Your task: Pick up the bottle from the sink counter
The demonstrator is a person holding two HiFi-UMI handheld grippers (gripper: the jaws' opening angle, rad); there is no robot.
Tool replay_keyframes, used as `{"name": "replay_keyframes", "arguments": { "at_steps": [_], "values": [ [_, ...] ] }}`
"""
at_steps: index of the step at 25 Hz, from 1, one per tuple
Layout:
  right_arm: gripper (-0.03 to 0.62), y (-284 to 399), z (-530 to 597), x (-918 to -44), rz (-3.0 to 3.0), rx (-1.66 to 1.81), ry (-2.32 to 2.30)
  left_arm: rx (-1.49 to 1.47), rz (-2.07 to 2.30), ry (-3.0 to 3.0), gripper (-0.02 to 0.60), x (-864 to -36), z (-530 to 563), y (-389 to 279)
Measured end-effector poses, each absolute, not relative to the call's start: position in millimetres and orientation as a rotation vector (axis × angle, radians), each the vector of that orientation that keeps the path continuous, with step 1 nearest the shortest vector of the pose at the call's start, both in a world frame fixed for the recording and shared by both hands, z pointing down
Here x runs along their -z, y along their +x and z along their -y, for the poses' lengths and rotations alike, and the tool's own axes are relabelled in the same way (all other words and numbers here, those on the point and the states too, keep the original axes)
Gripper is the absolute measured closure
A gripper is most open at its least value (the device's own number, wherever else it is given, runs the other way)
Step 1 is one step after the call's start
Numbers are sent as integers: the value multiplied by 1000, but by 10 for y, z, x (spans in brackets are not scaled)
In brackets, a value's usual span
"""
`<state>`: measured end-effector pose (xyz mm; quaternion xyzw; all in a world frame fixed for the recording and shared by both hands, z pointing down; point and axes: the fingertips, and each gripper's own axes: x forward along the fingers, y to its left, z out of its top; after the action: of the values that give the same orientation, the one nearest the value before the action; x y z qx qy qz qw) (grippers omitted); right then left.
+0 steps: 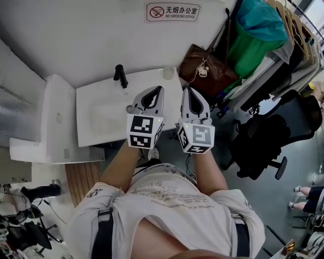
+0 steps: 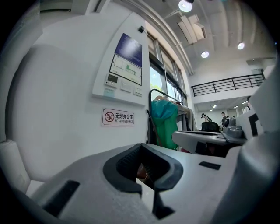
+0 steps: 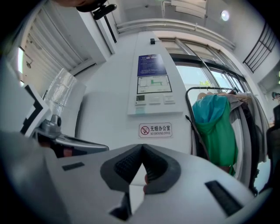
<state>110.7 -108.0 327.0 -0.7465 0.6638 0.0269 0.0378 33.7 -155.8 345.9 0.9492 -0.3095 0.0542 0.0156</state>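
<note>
A white sink counter (image 1: 101, 131) lies below me in the head view, with a black faucet (image 1: 120, 76) at its back. A small pale round thing (image 1: 168, 73), possibly the bottle seen from above, stands at the counter's far right corner. My left gripper (image 1: 158, 89) hovers over the counter's right part, jaws together and nothing between them. Next to it, my right gripper (image 1: 186, 91) hangs past the counter's right edge, also shut and empty. Both gripper views point at the white wall; the left gripper (image 2: 141, 145) and right gripper (image 3: 142, 147) show their tips meeting.
A brown handbag (image 1: 205, 68) and a green garment (image 1: 253, 40) hang right of the counter. A black office chair (image 1: 268, 136) stands further right. A white unit (image 1: 50, 121) adjoins the counter's left side. A no-smoking sign (image 1: 173, 11) is on the wall.
</note>
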Motion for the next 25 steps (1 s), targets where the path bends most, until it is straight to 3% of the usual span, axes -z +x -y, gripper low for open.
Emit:
{"name": "replay_keyframes", "arguments": {
  "at_steps": [12, 25],
  "values": [
    [574, 1261, 2020, -3343, -1998, -81, -2351, -180, 892, 2941, 565, -3579, 2486, 509],
    [572, 1454, 2291, -3791, -1974, 24, -2463, -245, 845, 2851, 565, -3988, 2819, 651]
  ]
}}
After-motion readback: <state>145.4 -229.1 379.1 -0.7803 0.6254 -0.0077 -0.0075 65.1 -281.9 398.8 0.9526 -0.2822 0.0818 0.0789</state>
